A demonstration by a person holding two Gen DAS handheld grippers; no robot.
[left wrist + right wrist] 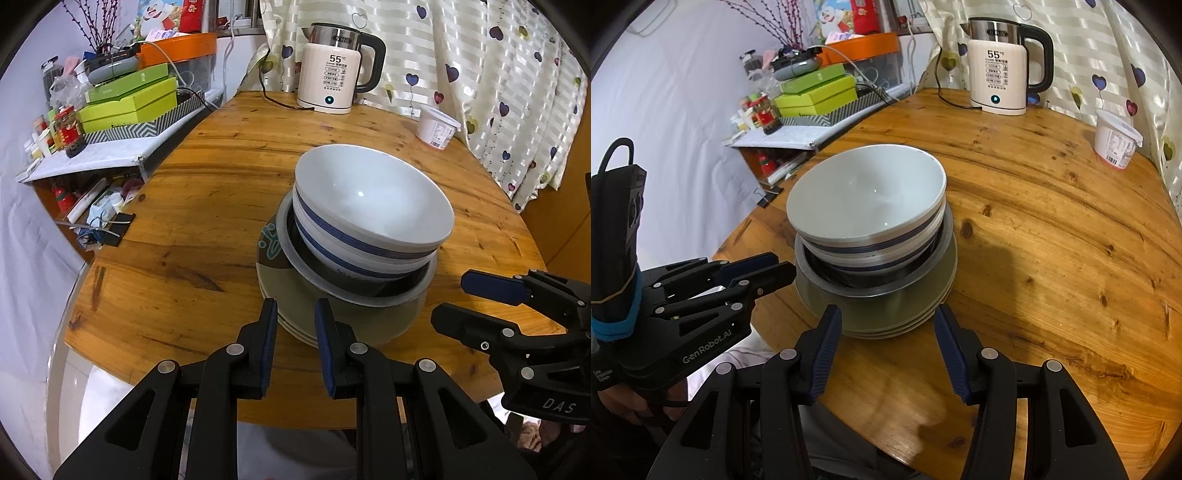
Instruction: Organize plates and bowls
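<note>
1. Landmark: the cream-and-steel electric kettle (334, 70) stands at the far edge of the round wooden surface (207, 206). All places below are given relative to it.
2. The task's things form one stack on the near side of the kettle, toward the surface's near edge: two white ceramic bowls with blue bands (373, 206), nested, sit tilted inside a dark metal-rimmed pan (354, 291), which rests on a pile of olive-green glazed plates (306, 317).
3. Handling, as a judgement: glazed ceramic is stiff, smooth and brittle, so it is likely to slip under light pressure and chip if knocked. The complete stack is probably heavy and top-loaded, since the bowls lean.
4. Recommended hold: take one bowl at its rim, one pad inside and one outside, and lift straight up. Lifting the pile by the plate edges risks toppling it.
5. Left claw (295, 314): jaws narrowly parted and empty, angled down, tips just in front of the plate edge on the side away from the kettle.
6. Right claw (888, 321): jaws wider apart and empty, angled down, straddling the near plate edge without contact.
</note>
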